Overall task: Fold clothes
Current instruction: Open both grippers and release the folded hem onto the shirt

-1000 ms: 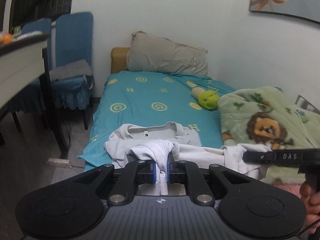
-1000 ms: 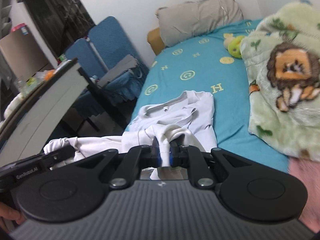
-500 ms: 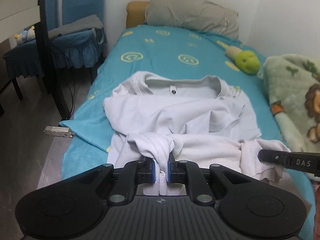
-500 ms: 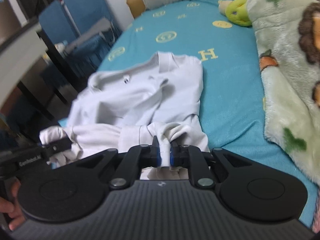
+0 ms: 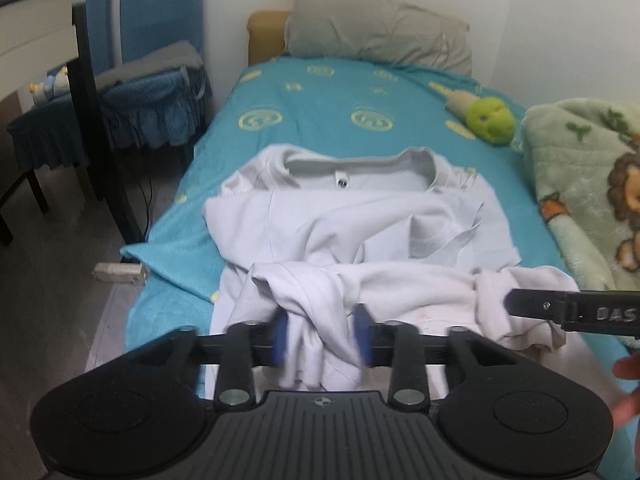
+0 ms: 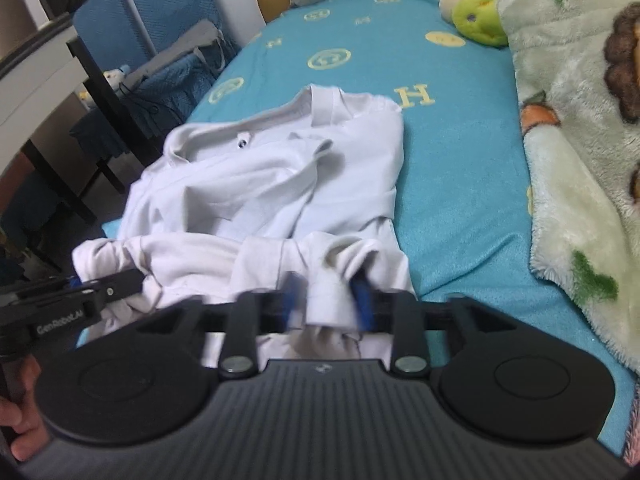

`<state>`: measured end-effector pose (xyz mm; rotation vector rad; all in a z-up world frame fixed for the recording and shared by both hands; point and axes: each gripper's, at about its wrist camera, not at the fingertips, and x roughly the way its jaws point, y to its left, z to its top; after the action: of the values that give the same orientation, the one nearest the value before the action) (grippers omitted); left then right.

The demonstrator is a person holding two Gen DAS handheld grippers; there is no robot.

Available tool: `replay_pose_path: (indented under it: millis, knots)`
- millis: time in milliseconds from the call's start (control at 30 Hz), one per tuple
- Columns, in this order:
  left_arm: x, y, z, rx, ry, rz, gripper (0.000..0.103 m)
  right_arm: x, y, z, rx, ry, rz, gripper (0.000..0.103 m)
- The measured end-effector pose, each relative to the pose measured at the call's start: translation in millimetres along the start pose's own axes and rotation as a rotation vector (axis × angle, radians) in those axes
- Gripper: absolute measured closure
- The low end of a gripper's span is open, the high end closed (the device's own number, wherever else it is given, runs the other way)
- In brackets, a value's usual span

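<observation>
A white T-shirt (image 5: pixel 360 224) lies on the teal bed sheet (image 5: pixel 320 104), collar toward the pillow, its lower part bunched along the near edge. My left gripper (image 5: pixel 320 338) is open, its blue pads apart on either side of a bunched fold at the shirt's near left. My right gripper (image 6: pixel 326 306) is open too, with a bunched fold (image 6: pixel 332 276) loose between its pads at the shirt's near right (image 6: pixel 280 184). Each gripper's finger shows at the edge of the other's view.
A green lion blanket (image 5: pixel 592 192) covers the bed's right side. A green plush toy (image 5: pixel 490 120) and a grey pillow (image 5: pixel 380 40) lie at the head. Blue chairs (image 5: pixel 152 92) and a table stand left of the bed; a power strip (image 5: pixel 118 274) lies on the floor.
Both grippers lowered the shirt's hem onto the bed, then opened. Their blue pads, shut on bunched cloth before, now stand apart and the cloth rests loose.
</observation>
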<state>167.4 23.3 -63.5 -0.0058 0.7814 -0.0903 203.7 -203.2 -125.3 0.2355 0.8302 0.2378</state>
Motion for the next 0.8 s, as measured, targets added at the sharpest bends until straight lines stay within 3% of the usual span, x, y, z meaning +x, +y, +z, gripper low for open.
replay_pose_path:
  millis: [67,100,300,500,700,800]
  knots:
    - [-15.2,-3.6,-0.3,0.011,-0.041,0.014,0.033,-11.9,3.8,0.9,-0.001,-0.04,0.006,0.0]
    - [-24.3,-6.0,-0.6,0.02,-0.067,0.027,0.024,-20.1,6.1,1.2,-0.007,-0.068,-0.002,0.0]
    - [-86.0,-16.6,-8.7,0.052,-0.204,0.022,0.005,-64.5,14.1,-2.5,-0.025,-0.181,-0.046,0.0]
    - [-133.7,-25.3,-25.5,0.053,-0.257,0.017,0.001,-110.1,20.8,-20.4,-0.035,-0.235,-0.056,0.0]
    - [-141.4,-23.0,-57.5,-0.043,-0.127,-0.025,0.001,-135.3,25.5,-41.7,-0.059,-0.25,-0.094,0.0]
    - [-137.0,-32.8,-67.9,0.004,-0.086,-0.017,0.001,-135.5,28.3,-43.9,-0.068,-0.249,-0.095,0.0]
